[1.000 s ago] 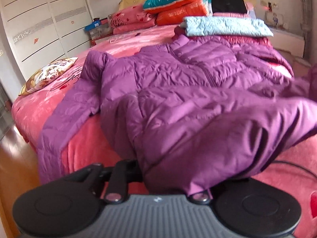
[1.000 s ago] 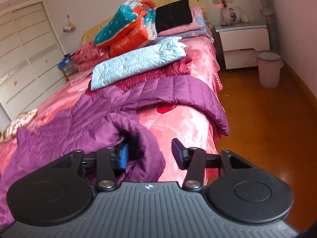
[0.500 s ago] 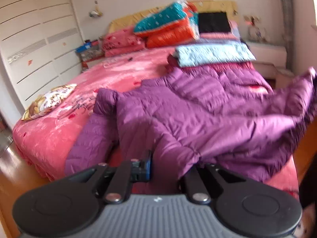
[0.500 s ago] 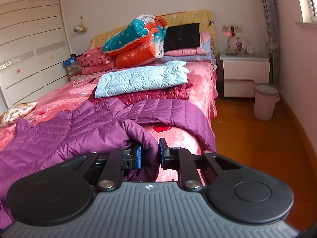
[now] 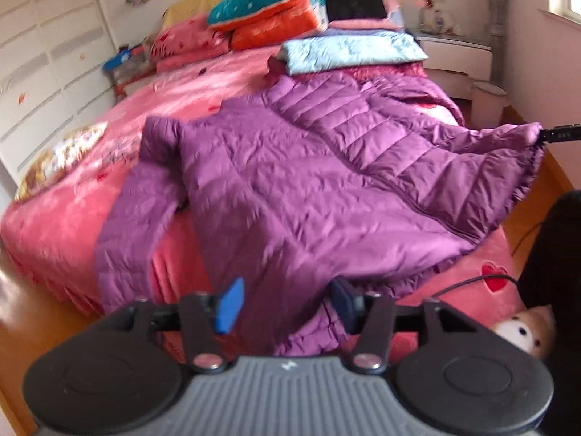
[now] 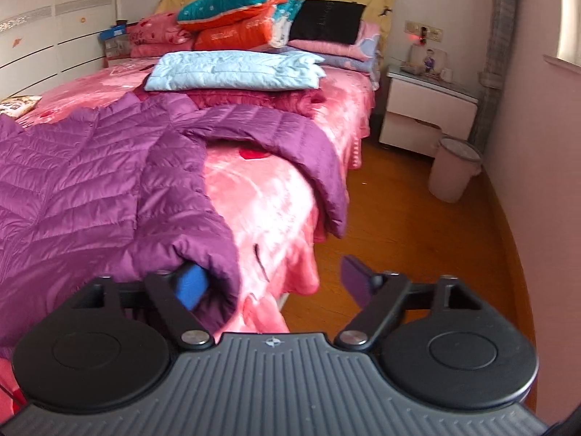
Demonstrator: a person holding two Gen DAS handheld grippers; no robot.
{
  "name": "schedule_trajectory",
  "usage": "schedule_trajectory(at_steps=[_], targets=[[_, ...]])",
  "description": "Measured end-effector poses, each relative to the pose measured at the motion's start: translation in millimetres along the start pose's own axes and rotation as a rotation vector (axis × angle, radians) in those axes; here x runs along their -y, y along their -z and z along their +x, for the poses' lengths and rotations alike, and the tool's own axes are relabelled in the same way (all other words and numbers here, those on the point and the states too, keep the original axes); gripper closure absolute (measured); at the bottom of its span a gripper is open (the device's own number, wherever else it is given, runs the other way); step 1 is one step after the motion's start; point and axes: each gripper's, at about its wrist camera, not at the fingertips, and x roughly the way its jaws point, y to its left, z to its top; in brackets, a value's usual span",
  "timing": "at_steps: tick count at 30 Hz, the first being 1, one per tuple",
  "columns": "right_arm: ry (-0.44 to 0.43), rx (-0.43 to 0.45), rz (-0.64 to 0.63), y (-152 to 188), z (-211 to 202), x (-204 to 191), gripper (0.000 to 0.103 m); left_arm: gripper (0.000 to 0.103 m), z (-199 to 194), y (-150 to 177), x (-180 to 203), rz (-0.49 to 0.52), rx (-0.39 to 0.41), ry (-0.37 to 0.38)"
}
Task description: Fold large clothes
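Observation:
A purple quilted down jacket (image 5: 308,181) lies spread front-up on the pink bed (image 5: 65,225), one sleeve hanging over the near left side. My left gripper (image 5: 286,305) hovers at the jacket's near hem. Its jaws are opening, and the hem lies between the blue pads (image 5: 228,305) without being pressed. My right gripper (image 6: 274,283) is at the jacket's right corner (image 6: 203,250) with its jaws opening wide. That corner drapes over the left pad (image 6: 190,285); the other finger stands free over the floor. The left wrist view shows the right gripper's tip (image 5: 559,134) at the lifted corner.
A folded light-blue quilt (image 6: 232,71) and stacked bedding (image 6: 247,11) fill the head of the bed. A nightstand (image 6: 428,109) and pink bin (image 6: 454,167) stand on the wooden floor to the right. A plush toy (image 5: 523,330), a cable (image 5: 472,283) and a person's dark clothing (image 5: 555,272) are near the bed's corner.
Both grippers were shut on the jacket's near edge half a second ago and have now spread apart. The jacket has been drawn out flatter across the bed, and the left gripper has risen.

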Motion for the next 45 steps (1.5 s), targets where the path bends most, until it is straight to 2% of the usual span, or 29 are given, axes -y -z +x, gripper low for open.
schedule_trajectory(at_steps=[4, 8, 10, 13, 16, 18, 20, 23, 27, 31, 35, 39, 41, 45], targets=[[0.01, 0.004, 0.024, 6, -21, 7, 0.002, 0.042, -24, -5, -4, -0.003, 0.058, -0.012], [0.001, 0.087, 0.059, -3, -50, 11, 0.002, 0.04, -21, -17, -3, -0.021, 0.142, 0.023], [-0.042, 0.145, 0.095, -14, -59, 10, 0.002, 0.04, -6, -23, 2, -0.015, 0.165, 0.033], [-0.162, 0.198, 0.157, -26, -57, 3, 0.002, 0.04, 23, -27, 11, -0.034, 0.167, 0.05], [-0.245, 0.162, 0.192, -29, -29, -18, 0.002, 0.04, 56, -28, 26, -0.001, 0.116, 0.027], [-0.276, 0.118, 0.206, -28, -7, -34, 0.002, 0.04, 77, -26, 35, 0.039, 0.062, -0.016], [-0.299, 0.065, 0.205, -23, 15, -51, 0.002, 0.04, 93, -22, 41, 0.06, 0.008, -0.026], [-0.286, -0.041, 0.144, -13, 42, -78, 0.006, 0.04, 107, -13, 44, 0.05, -0.046, -0.005], [-0.257, -0.203, 0.036, 10, 75, -104, 0.004, 0.04, 127, -1, 43, -0.007, -0.118, 0.038], [-0.226, -0.266, -0.021, 19, 94, -111, 0.0, 0.039, 149, 8, 44, -0.044, -0.16, 0.057], [-0.227, -0.312, -0.003, 22, 112, -110, 0.0, 0.036, 161, 14, 50, -0.036, -0.157, 0.047], [-0.236, -0.315, 0.02, 22, 110, -103, 0.0, 0.038, 154, 10, 49, -0.047, -0.15, 0.037], [-0.242, -0.299, 0.039, 17, 105, -98, 0.0, 0.043, 139, 4, 46, -0.067, -0.117, 0.04], [-0.247, -0.204, 0.12, 5, 83, -78, 0.0, 0.043, 101, -21, 41, -0.097, 0.011, 0.043]])
